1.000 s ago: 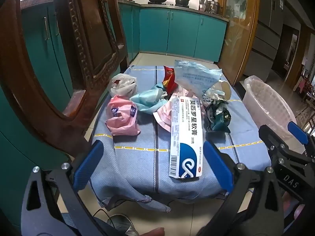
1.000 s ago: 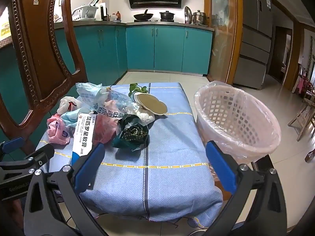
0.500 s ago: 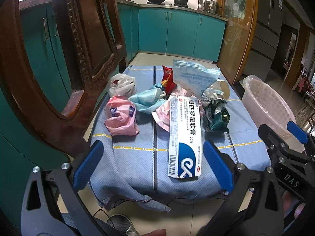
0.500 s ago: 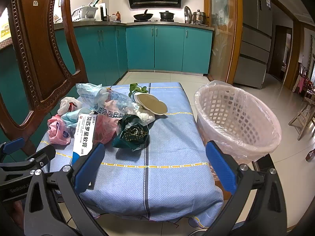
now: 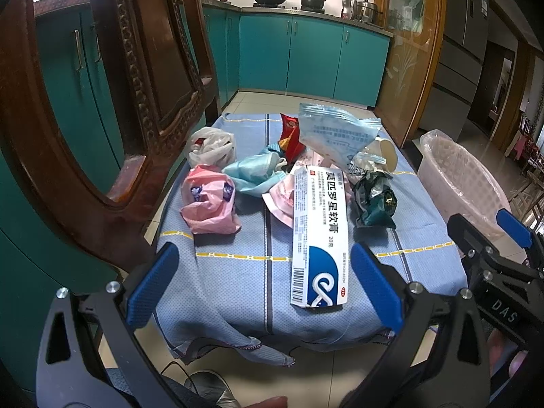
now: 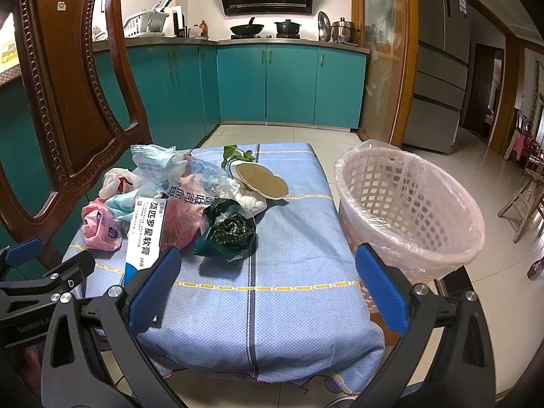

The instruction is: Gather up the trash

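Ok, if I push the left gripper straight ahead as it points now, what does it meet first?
Probably the near end of the white and blue ointment box, lying between the open left gripper fingers' line; depth is uncertain.

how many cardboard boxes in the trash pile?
1: the long white-and-blue cardboard ointment box, lying flat at the pile's front, its far end resting on a pink wrapper. More could be hidden beneath the bags.

Both wrist views forward, sharing table (image 5: 238, 272)
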The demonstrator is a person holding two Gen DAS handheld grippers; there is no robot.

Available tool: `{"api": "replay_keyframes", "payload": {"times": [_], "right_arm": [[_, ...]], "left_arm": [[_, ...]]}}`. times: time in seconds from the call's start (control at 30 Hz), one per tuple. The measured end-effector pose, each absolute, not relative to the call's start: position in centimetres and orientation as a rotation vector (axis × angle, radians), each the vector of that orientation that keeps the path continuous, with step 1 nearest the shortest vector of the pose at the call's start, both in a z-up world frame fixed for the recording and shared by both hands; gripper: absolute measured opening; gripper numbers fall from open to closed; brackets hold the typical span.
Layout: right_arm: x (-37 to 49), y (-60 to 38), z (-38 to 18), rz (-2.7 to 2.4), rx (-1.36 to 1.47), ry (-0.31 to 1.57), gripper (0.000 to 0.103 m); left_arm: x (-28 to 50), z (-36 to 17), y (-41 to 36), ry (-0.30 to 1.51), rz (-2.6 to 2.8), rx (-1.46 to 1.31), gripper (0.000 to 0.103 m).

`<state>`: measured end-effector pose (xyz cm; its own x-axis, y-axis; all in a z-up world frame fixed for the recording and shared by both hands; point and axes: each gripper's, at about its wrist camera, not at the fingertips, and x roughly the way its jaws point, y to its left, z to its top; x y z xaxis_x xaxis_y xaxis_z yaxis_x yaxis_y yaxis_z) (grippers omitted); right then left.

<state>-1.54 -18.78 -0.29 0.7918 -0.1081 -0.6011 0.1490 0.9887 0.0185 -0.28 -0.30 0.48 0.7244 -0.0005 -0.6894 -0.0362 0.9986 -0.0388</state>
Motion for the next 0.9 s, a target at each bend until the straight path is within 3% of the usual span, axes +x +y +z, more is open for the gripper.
{"api": "replay_keyframes", "payload": {"times": [0.9], "right_arm": [[-1.59,-18.86,-0.25,-0.139,0.066,0.642,0.1]], "left_arm": [[-0.38,0.37,-0.52,0.762,0.015,-0.052,0.1]]}}
